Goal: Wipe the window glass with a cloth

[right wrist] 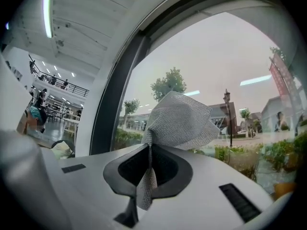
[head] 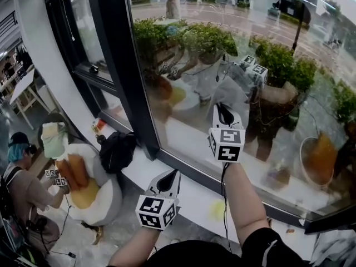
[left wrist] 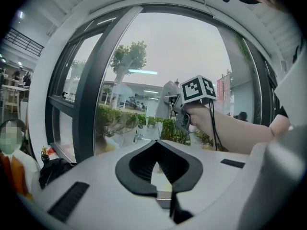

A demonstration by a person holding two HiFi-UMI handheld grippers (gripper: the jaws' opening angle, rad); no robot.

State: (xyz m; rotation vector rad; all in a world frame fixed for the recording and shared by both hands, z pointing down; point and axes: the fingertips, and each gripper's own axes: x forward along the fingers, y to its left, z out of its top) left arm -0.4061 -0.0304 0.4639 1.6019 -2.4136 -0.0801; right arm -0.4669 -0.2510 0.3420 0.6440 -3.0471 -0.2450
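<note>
The window glass (head: 289, 121) fills the upper right of the head view. My right gripper (head: 225, 114) is raised in front of it, shut on a grey mesh cloth (right wrist: 178, 120) that bunches out beyond the jaw tips toward the pane. In the right gripper view the jaws of that gripper (right wrist: 149, 146) pinch a fold of the cloth. My left gripper (head: 171, 177) hangs lower, over the white sill (head: 189, 196), shut with nothing in it. From the left gripper view (left wrist: 157, 143) I see the right gripper (left wrist: 178, 108) and the cloth (left wrist: 165, 97) up against the glass.
A dark vertical window post (head: 125, 65) stands left of the pane. A black bag (head: 117, 149) lies on the sill by the post. A yellow spot (head: 218, 209) marks the sill. Lower left, a person (head: 25, 188) sits by a round seat with orange cushions (head: 83, 185).
</note>
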